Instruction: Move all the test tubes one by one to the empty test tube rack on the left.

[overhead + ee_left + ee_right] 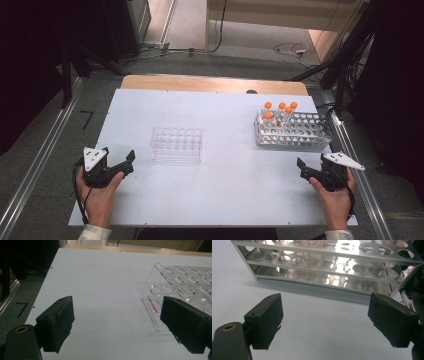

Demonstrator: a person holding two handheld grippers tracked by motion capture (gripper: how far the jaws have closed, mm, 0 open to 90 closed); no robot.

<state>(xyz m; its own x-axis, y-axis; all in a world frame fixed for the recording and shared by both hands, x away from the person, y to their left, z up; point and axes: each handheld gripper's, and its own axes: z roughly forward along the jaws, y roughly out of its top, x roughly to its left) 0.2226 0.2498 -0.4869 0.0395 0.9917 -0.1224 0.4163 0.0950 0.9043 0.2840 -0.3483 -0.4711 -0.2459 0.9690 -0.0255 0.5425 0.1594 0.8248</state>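
A clear plastic tube rack (176, 143) with empty holes stands in the middle of the white table (225, 190). At the right rear stands a metal rack (292, 131) holding several orange-capped tubes (281, 111) at its left end. My left gripper (131, 161) rests near the table's left edge, open and empty, left of the clear rack (180, 287). My right gripper (311, 165) rests near the right edge, in front of the metal rack (329, 265). In the left gripper view my left gripper (117, 325) has only bare table between its jaws. My right gripper (325, 322) is open and empty too.
The white board lies on a wooden tabletop (215, 82) that shows at the far edge. Metal rails (35, 165) run along both sides on the floor. Cables (290, 49) lie on the floor beyond the table.
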